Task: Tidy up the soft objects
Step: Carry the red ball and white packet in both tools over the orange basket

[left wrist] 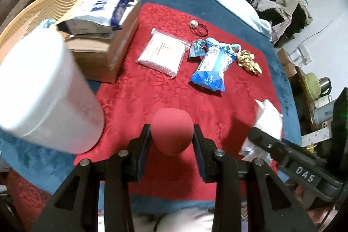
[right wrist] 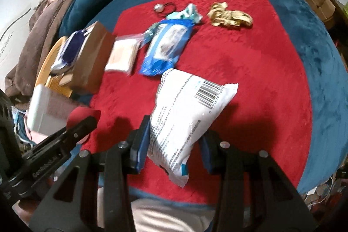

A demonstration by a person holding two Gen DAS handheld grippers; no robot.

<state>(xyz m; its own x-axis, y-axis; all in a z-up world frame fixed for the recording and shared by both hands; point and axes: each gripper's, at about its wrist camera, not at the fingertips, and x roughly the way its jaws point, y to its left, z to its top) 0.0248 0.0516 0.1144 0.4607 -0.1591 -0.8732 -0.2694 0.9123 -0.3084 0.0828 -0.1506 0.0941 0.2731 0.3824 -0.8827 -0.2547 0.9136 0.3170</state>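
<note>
My left gripper point(left wrist: 171, 126) is shut on a round red sponge point(left wrist: 171, 134), held a little above the red cloth point(left wrist: 141, 90). Its pads press on both sides of the sponge. My right gripper point(right wrist: 176, 127) is shut on a white plastic packet point(right wrist: 191, 105) with a barcode, lifted off the cloth and tilted. In the left wrist view the right gripper point(left wrist: 255, 134) and its packet point(left wrist: 268, 116) show at the right edge. The right wrist view has the left gripper point(right wrist: 87, 123) and the sponge point(right wrist: 80, 114) at its left.
A white tub point(left wrist: 43, 90) stands near left. Behind it a cardboard box point(left wrist: 108, 53) carries a tissue pack point(left wrist: 97, 12), beside a yellow basket point(left wrist: 32, 10). On the cloth lie a cotton swab bag point(left wrist: 162, 53), a blue wipes pack point(left wrist: 212, 66), a gold scrunchie point(left wrist: 250, 62) and a hair tie point(left wrist: 199, 26).
</note>
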